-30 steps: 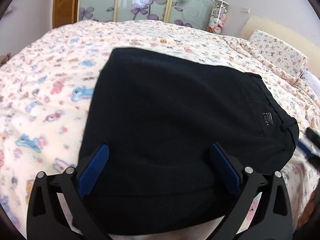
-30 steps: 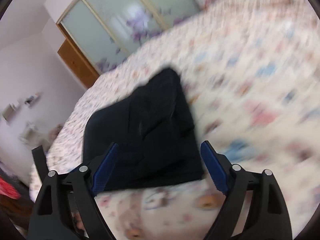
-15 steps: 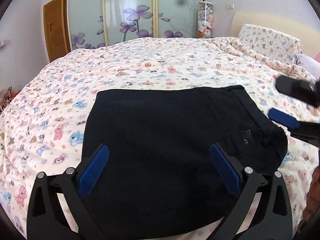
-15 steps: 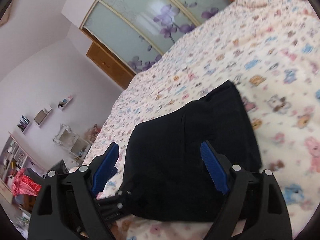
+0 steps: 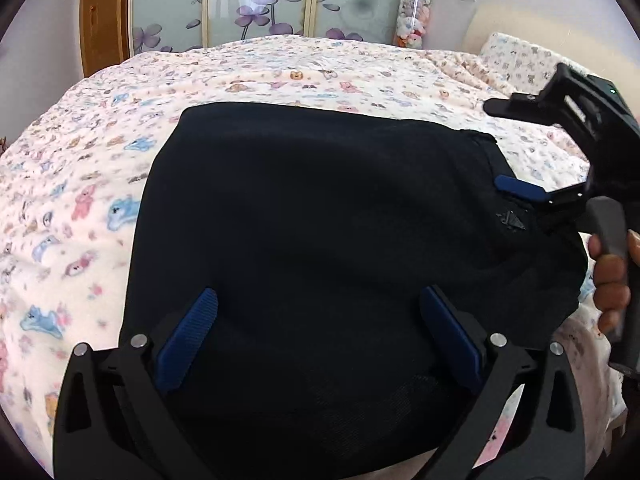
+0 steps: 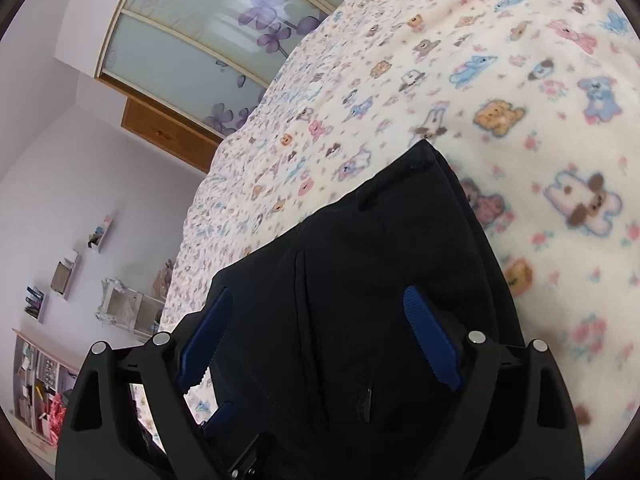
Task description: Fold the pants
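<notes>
Left wrist view: black pants lie crosswise below the empty, wide-spread left gripper; the right gripper (fingers opening, unloaded) reaches the waistband end.

Bright, even daylight throughout; soft glare on frosted wardrobe doors. Strong fisheye bending, dark vignette at corners. Bedspread print blurred near frame edges. Black pants nearly featureless, underexposed.
</notes>
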Action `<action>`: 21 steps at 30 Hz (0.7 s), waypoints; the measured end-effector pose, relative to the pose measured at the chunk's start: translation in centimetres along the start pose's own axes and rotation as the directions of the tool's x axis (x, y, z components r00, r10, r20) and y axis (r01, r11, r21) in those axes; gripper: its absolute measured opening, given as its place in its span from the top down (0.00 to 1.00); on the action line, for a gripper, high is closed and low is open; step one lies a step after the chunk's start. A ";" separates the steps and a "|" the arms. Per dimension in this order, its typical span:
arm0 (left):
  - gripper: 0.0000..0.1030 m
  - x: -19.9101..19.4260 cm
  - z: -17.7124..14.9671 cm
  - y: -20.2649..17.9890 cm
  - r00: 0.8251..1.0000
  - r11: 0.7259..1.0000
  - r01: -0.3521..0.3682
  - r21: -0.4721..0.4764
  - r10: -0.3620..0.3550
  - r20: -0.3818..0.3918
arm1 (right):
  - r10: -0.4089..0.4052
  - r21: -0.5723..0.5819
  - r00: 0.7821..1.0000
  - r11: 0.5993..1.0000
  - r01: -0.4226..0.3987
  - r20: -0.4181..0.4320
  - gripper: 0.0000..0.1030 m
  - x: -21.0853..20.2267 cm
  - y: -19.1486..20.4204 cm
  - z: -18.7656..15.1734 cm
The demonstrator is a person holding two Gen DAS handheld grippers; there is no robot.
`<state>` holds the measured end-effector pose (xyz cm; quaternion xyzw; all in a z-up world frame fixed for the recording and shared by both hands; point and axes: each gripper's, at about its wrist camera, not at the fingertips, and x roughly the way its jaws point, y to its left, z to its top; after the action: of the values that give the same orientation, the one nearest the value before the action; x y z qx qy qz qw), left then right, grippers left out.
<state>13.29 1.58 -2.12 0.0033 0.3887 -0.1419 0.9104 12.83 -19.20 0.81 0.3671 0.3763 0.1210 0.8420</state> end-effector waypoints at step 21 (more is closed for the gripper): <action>0.02 -3.1 -2.8 2.8 0.994 0.994 0.091 -0.067 -0.087 0.065 | 0.320 0.013 0.945 0.947 -0.320 -0.067 0.12 -7.8 -3.2 -9.5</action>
<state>9.98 5.37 -2.15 -0.0504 0.3647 -0.1687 0.9143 0.40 -20.20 -1.50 0.4199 0.3404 0.2681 0.7974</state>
